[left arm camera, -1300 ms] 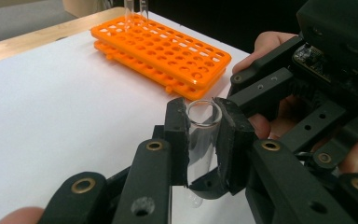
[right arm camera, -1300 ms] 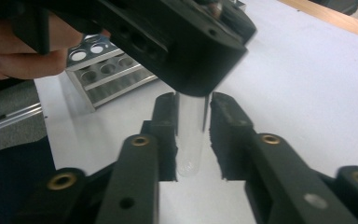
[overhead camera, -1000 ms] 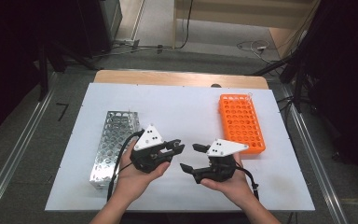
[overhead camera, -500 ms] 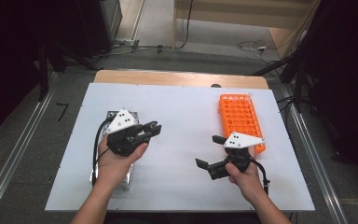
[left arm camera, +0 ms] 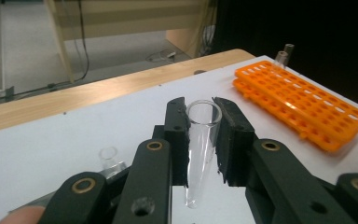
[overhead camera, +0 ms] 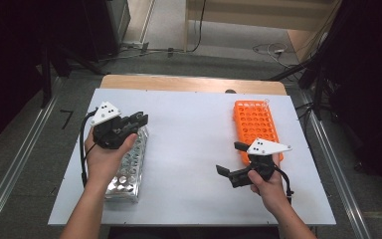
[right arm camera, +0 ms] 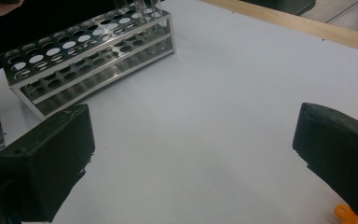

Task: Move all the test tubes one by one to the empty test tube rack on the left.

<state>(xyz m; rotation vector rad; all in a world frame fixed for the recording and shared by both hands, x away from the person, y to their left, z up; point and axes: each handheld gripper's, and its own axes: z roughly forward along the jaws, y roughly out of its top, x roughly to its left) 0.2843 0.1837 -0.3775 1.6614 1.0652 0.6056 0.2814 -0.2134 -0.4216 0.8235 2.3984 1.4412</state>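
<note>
On white table (overhead camera: 194,149), dim room behind

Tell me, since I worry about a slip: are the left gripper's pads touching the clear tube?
Touching. The left gripper view shows the left gripper with both black pads pressed against the sides of the clear tube.

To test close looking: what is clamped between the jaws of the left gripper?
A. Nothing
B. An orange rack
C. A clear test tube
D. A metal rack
C: in the left gripper view, the left gripper has its jaws closed on a clear test tube.
</note>
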